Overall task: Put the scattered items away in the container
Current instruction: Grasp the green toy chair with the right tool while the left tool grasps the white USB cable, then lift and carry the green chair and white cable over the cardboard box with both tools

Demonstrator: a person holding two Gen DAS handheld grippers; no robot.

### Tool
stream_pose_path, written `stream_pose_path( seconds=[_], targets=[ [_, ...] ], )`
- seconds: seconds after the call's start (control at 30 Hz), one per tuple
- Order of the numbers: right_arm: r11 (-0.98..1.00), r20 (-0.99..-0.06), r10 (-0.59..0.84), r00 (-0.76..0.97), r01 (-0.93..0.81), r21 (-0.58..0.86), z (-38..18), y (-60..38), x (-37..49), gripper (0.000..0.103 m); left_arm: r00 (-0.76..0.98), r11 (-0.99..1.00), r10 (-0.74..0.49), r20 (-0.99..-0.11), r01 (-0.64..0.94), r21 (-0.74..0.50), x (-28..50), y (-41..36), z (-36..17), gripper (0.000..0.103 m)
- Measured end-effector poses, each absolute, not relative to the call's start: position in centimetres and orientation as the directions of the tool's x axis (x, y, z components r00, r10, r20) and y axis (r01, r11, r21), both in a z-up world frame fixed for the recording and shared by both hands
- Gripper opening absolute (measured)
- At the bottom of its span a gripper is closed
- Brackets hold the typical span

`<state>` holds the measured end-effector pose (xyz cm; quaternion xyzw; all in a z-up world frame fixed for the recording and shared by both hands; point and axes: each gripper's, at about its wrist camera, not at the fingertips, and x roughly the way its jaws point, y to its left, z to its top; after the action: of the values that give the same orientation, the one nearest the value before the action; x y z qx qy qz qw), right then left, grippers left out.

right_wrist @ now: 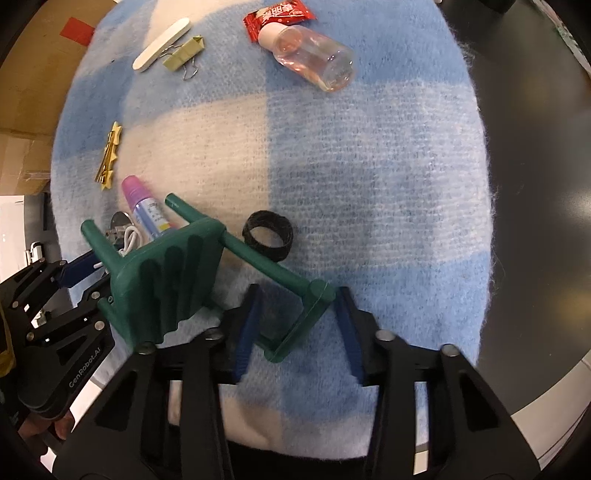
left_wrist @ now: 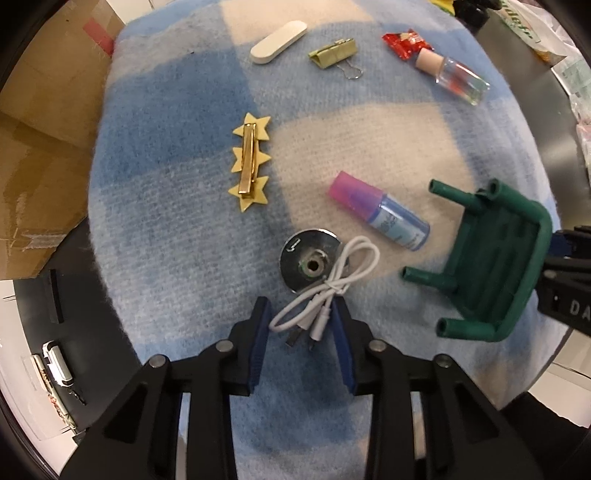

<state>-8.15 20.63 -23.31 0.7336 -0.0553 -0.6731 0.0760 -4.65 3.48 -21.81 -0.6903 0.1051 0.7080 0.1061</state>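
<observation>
A blue-and-cream checked blanket point(left_wrist: 177, 229) carries all the scattered items; the green toy chair point(right_wrist: 173, 280) lying on its side serves as the landmark.

The left gripper point(left_wrist: 300, 325) has its blue-padded fingers point(left_wrist: 258, 343) spread apart on either side of the bundled white USB cable point(left_wrist: 332, 291), not yet closed on it. The cable lies to the left of the chair, partly over a round chrome disc point(left_wrist: 301, 254). Just beyond the cable, between it and the chair's legs, lies a small blue bottle with a pink cap point(left_wrist: 380, 214).

The right gripper point(right_wrist: 297, 328) is spread wide around one corner of the chair's back frame; whether either pad touches it I cannot tell. Just past the chair sits a black hair tie point(right_wrist: 267, 236).

Further left of the chair lies a yellow star hair clip point(left_wrist: 251, 162). Well beyond the chair lie a white oblong eraser-like bar point(left_wrist: 279, 37), an olive binder clip point(left_wrist: 334, 53), a red snack packet point(right_wrist: 279, 16) and a clear bottle point(right_wrist: 314, 61) touching that packet.

No container shows in either view.
</observation>
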Motion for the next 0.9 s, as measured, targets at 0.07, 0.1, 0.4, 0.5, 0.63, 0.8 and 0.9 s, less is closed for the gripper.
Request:
stream_pose_path(
  seconds=[0.07,0.1,0.4,0.5,0.63,0.8,0.9],
  targets=[
    [-0.982,-0.979,-0.185,0.085,0.014,0.186,-23.3,20.9,-8.4,0.016,-0.023,-0.959,0.018,-1.0,-0.282,-0.011,-4.7,3.2,-21.6,0.029],
    [-0.981,-0.978,-0.192,0.079,0.009,0.194,-23.1,21.1,-8.5,0.016,-0.023,-0.962,0.025,-0.999,-0.274,-0.017,-4.7,3.0,-21.4,0.028],
    [-0.972,-0.973,-0.23,-0.004,0.046,0.229,-19.5,21.8,-9.8,0.012,-0.019,-0.974,0.148,-0.989,-0.175,-0.143,-4.4,1.6,-19.1,0.025],
    [-0.975,-0.976,-0.215,-0.035,0.068,0.212,-17.8,21.7,-9.9,0.012,-0.045,-0.974,0.163,-0.986,-0.169,-0.154,-4.0,1.4,-17.4,0.025],
    [-0.976,-0.976,-0.206,-0.068,0.091,0.199,-16.1,21.0,-9.8,0.013,-0.074,-0.974,0.19,-0.979,-0.137,-0.179,-3.7,0.9,-15.1,0.025],
    [-0.978,-0.978,-0.182,-0.103,0.121,0.169,-13.9,19.0,-7.1,0.013,-0.109,-0.978,0.199,-0.974,-0.085,-0.191,-4.5,-0.2,-12.7,0.025],
    [-0.978,-0.977,-0.177,-0.116,0.135,0.161,-11.8,19.4,-6.0,0.013,-0.116,-0.977,0.214,-0.97,-0.031,-0.212,-4.8,-0.1,-12.0,0.025]
  ],
)
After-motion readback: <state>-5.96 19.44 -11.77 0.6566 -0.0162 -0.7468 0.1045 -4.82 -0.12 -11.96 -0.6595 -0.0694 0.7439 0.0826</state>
